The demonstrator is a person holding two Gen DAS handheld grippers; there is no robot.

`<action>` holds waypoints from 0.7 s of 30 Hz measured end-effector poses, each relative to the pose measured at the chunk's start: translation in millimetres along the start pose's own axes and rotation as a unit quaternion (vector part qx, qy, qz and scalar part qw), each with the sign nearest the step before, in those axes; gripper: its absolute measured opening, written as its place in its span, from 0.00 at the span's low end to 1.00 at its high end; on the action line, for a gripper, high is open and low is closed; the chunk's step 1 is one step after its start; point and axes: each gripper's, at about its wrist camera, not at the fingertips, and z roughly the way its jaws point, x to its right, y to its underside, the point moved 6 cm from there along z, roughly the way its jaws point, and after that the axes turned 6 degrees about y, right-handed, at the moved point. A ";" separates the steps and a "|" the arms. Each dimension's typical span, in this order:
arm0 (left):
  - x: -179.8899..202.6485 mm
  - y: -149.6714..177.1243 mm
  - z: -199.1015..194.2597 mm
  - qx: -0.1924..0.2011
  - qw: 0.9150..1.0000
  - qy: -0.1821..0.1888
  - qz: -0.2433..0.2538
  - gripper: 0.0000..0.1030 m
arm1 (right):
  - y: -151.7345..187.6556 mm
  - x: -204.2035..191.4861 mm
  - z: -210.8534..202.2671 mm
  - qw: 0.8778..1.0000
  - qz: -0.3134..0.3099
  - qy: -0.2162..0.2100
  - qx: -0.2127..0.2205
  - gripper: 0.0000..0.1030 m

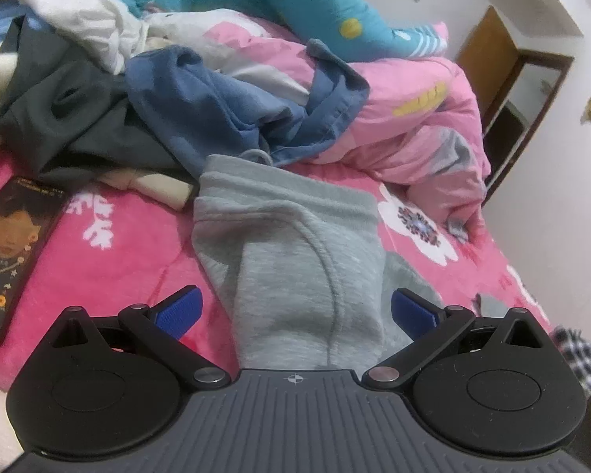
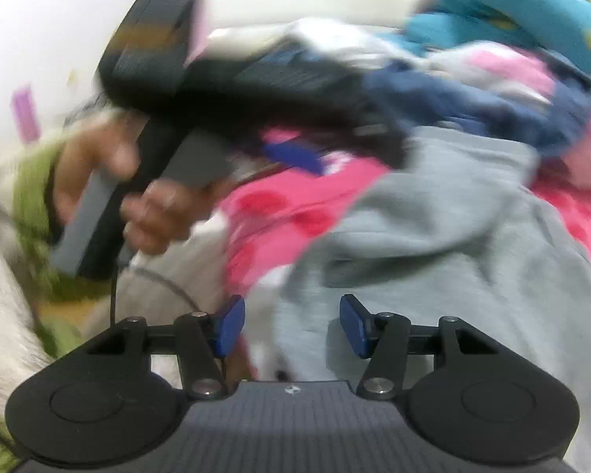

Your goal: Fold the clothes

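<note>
A grey sweat garment (image 1: 291, 244) lies folded lengthwise on the pink bedspread (image 1: 110, 260), waistband at the far end. My left gripper (image 1: 295, 311) is open, its blue pads either side of the garment's near end, not closed on it. In the blurred right wrist view the same grey garment (image 2: 445, 236) spreads across the right half. My right gripper (image 2: 293, 325) is open above its near edge, holding nothing. The left gripper (image 2: 291, 155) and the hand holding it show at the left of that view.
A pile of clothes sits behind: a blue garment (image 1: 232, 106), a dark grey one (image 1: 71, 118), white ones (image 1: 75, 8). A pink quilt (image 1: 409, 118) and teal plush (image 1: 323, 4) lie at the back right. A phone (image 1: 8, 248) lies at the left. A checked cloth (image 1: 579, 351) lies at the right edge.
</note>
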 end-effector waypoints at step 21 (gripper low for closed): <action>9.2 17.8 3.2 0.005 0.998 0.032 0.057 1.00 | -83.2 139.0 77.5 0.894 0.429 -0.124 0.037 0.17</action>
